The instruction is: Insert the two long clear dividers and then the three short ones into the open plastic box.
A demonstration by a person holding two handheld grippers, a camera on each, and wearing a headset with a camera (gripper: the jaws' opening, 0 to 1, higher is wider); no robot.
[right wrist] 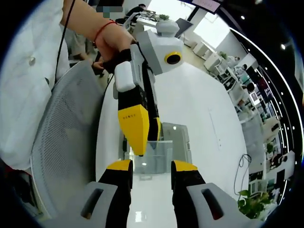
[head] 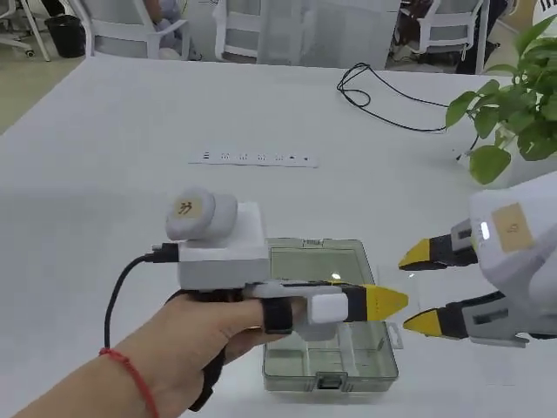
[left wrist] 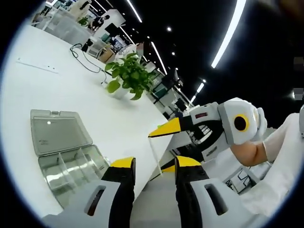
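Left gripper (left wrist: 156,164), right gripper (right wrist: 152,166), one box (head: 365,374)

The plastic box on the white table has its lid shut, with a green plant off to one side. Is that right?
Not the lid: the plastic box has its lid open, folded back flat, as the left gripper view shows. It does sit on the white table with a green plant off to one side.

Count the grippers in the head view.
2: the left gripper over the open plastic box, in the person's hand; the right gripper at the picture's right edge, beside the box.
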